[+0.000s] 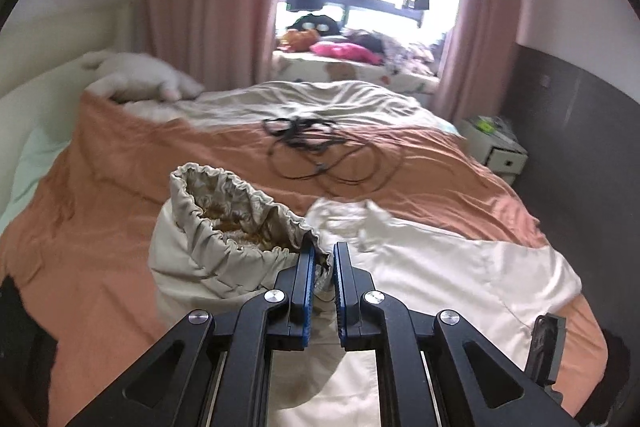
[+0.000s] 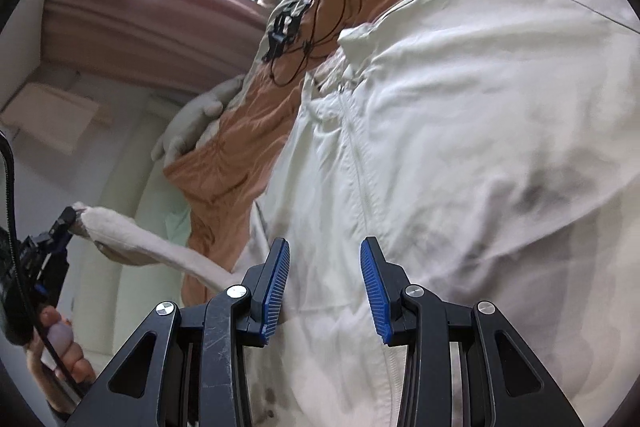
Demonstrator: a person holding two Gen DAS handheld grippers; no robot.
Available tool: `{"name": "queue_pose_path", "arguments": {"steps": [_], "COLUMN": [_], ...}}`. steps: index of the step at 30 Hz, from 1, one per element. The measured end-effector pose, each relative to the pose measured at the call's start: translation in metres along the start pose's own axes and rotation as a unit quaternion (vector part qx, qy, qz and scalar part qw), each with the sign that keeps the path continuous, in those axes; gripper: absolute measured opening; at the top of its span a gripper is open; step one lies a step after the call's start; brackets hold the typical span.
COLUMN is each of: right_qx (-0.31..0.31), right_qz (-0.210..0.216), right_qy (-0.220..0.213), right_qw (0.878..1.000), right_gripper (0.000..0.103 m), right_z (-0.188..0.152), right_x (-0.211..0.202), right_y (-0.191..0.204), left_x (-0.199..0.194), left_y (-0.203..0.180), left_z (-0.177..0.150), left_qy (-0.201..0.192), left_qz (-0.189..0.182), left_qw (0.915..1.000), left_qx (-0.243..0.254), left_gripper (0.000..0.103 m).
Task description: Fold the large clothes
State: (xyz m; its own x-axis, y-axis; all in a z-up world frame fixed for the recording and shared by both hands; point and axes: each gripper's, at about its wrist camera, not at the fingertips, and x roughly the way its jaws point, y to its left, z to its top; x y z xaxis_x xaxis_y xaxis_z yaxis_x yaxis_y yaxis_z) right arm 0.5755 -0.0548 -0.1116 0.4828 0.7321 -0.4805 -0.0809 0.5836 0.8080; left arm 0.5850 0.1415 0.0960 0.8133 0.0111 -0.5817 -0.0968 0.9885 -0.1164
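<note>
Orange bedspread carries a cream jacket; left gripper pinches its sleeve cuff, right gripper hovers spread above the jacket's zip.

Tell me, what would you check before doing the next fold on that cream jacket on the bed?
1. Left gripper clamped on the sleeve cuff: ok.
2. Sleeve lifted off the orange bedspread: ok, seen in the right wrist view.
3. Right gripper holding fabric: not ok, jaws apart above the jacket.
4. Zipper closed: ok where visible.
5. Black cable away from the jacket: ok.
6. Jacket body flat: not ok, collar area bunched.
</note>
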Motion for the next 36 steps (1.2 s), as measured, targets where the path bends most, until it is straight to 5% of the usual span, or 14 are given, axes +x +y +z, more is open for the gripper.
{"name": "queue_pose_path", "arguments": {"steps": [10,12,15,16,17,25,36], "right_qx": [0.052,0.059,0.061,0.06,0.059,0.046,0.04], "right_qz": [0.003,0.0,-0.008,-0.012,-0.013,-0.028,-0.032], "right_qy": [-0.034,-0.036,-0.039,-0.039,-0.037,-0.015,0.004], "right_qw": [0.998,0.998,0.997,0.997,0.997,0.998,0.999], "right_gripper": [0.038,0.04,0.048,0.049,0.05,0.05,0.05], "right_z": [0.019,0.022,0.024,0.025,0.024,0.022,0.022], "right_x": [-0.025,-0.027,-0.028,-0.028,-0.027,-0.01,0.024], "right_y": [-0.028,-0.033,-0.036,-0.036,-0.036,-0.033,-0.036], "left_x": [0.076,0.091,0.102,0.1,0.095,0.067,0.046], "left_y": [-0.06,-0.067,-0.066,-0.062,-0.057,0.011,0.111], "left_z": [-0.021,-0.026,-0.032,-0.034,-0.035,-0.058,-0.131], "left_qy": [0.059,0.086,0.107,0.101,0.09,0.072,0.067], "left_qz": [-0.086,-0.108,-0.122,-0.118,-0.11,-0.03,0.056], "left_qw": [0.9942,0.9903,0.9867,0.9879,0.9898,0.9964,0.986], "left_qx": [0.028,0.013,-0.003,-0.005,-0.007,-0.034,-0.142], "left_gripper": [0.012,0.022,0.056,0.072,0.075,0.075,0.075]}}
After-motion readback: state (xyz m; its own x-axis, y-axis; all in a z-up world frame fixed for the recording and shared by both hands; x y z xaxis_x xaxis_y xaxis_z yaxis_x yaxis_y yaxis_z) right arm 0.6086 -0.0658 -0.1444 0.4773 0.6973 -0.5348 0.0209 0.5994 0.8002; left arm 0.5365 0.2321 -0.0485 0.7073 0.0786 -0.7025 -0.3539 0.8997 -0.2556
